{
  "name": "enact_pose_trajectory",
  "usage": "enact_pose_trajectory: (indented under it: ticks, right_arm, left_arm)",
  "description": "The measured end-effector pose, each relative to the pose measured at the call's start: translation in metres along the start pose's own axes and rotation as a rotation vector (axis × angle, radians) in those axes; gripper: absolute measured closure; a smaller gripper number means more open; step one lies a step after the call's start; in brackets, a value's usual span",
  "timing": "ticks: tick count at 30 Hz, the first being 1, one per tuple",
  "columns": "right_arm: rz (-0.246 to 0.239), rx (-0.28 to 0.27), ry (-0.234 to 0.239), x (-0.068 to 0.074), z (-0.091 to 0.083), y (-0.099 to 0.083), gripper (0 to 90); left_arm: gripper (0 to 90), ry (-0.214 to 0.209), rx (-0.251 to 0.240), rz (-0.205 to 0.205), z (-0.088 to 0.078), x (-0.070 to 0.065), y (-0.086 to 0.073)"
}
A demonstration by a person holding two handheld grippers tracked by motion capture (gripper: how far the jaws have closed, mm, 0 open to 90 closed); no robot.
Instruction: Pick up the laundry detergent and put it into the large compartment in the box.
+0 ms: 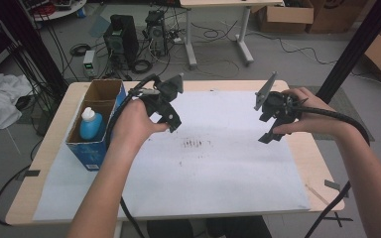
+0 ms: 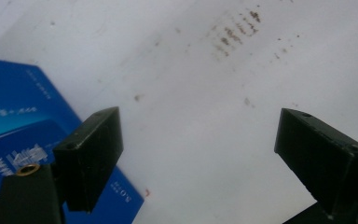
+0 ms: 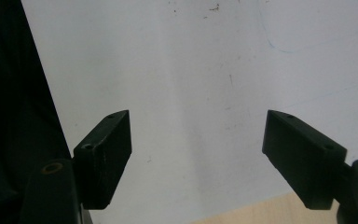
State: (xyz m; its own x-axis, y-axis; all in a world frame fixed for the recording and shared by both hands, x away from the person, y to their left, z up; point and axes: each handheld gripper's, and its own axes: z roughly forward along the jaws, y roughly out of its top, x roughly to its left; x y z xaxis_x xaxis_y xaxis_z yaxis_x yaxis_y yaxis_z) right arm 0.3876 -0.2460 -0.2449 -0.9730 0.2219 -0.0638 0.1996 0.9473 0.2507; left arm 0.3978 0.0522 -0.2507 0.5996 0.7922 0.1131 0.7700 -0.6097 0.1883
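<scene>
With your left gripper (image 1: 171,116) gaping wide and empty beside the blue cardboard box (image 1: 93,148), the blue white-capped bottle (image 1: 90,124) stands inside, while your right gripper (image 1: 273,130) waits, equally open and empty, over the worktop (image 1: 297,144).

Two grippers — left gripper (image 1: 171,119), right gripper (image 1: 273,130); one blue box (image 1: 95,130) (open-topped) holding one blue bottle (image 1: 90,124); one white paper sheet (image 1: 218,168); one table (image 1: 317,163).

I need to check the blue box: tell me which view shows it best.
The high view: the whole box stands at the table's left edge, open-topped, with a bottle inside. The left gripper view catches just a blue printed corner beside its claw; the right gripper view faces bare paper.
</scene>
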Motion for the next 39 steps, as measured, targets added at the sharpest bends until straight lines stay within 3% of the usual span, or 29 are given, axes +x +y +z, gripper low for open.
enact_pose_trajectory:
  ticks: [11, 39]
  right_arm:
    - [0.003, 0.003, 0.003, 0.001, 0.002, -0.002, 23.9]
    - [0.001, 0.01, 0.007, 0.003, 0.004, -0.004, 23.6]
  left_arm:
    - [15.8, -0.022, 0.013, 0.065, 0.02, -0.023, 0.01]
    - [15.9, -0.019, 0.004, 0.075, 0.02, -0.027, 0.008]
